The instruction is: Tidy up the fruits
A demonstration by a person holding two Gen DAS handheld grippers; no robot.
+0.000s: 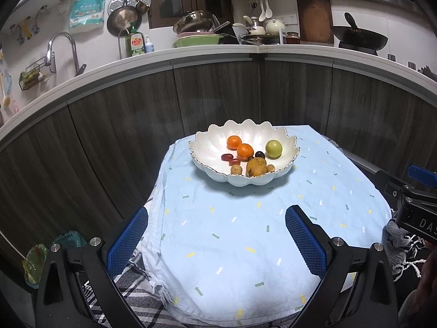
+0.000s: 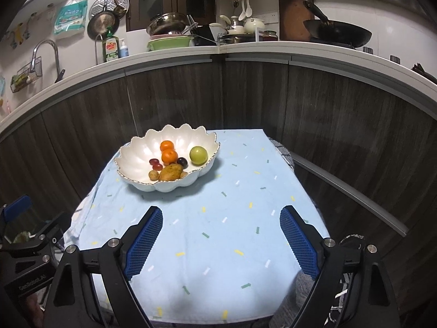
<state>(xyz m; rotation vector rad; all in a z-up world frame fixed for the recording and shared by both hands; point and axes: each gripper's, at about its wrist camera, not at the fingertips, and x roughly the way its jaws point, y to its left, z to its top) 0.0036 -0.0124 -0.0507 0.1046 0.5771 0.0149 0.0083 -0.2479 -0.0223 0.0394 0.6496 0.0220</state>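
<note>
All the fruit lies in the bowl (image 1: 207, 139) on the cloth (image 1: 245, 232). Left gripper (image 1: 217, 242) and right gripper (image 2: 221, 242) hover with jaws spread, holding nothing.

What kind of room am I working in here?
Most likely a home kitchen: a sink tap on the counter, a wok on the stove, and dishes stacked in a green basin behind the fruit bowl.

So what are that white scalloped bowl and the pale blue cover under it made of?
The white scalloped bowl looks like glazed ceramic: glossy highlights and a thin gilt-looking rim, though glossy plastic is possible. The pale blue cover looks like matte woven fabric: it creases and drapes over the edges.
</note>
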